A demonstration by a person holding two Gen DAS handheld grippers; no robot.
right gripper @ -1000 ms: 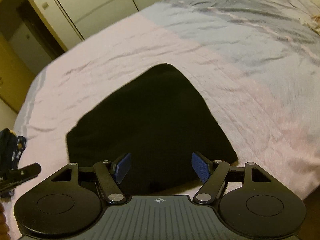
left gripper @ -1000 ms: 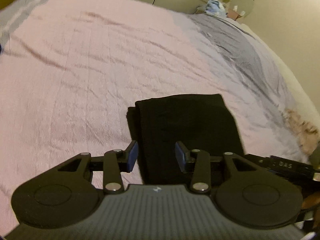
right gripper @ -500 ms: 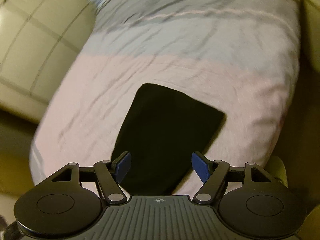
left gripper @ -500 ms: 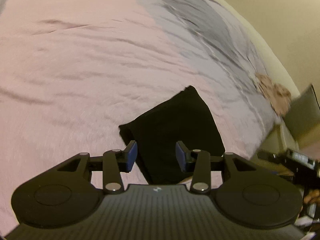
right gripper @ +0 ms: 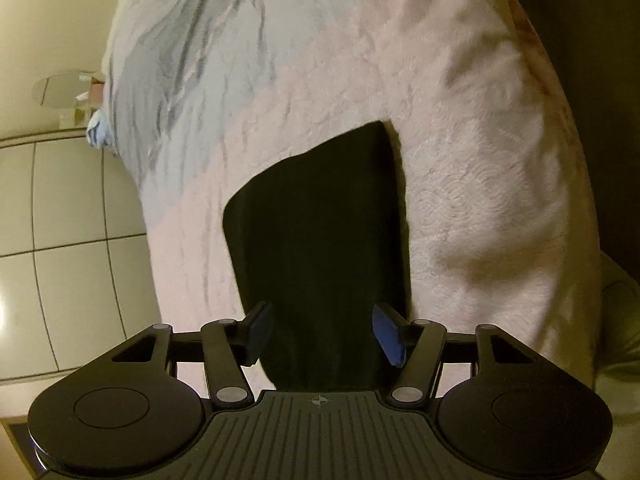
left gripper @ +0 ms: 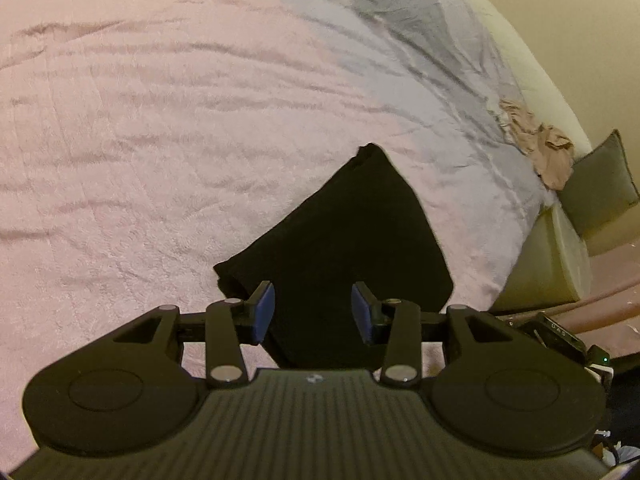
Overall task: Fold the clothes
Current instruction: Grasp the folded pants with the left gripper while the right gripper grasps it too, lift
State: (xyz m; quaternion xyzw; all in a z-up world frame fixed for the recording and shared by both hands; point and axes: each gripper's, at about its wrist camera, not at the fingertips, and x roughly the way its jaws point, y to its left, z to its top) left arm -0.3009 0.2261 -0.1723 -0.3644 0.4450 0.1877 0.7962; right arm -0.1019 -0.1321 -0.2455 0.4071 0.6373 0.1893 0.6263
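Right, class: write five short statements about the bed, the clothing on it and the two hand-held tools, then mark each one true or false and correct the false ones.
1. The folded black garment lies on the fluffy pink blanket. True.
2. The left tool is clamped shut on the black garment. False: its blue pads stand apart, gripping nothing.
3. A crumpled beige cloth sits near the bed's edge. True.
4. The right tool holds a white towel. False: its jaws, which have just been closing, are still open and empty, with the black garment below.
5. The black garment is spread out flat and unfolded. False: it is a compact folded bundle.
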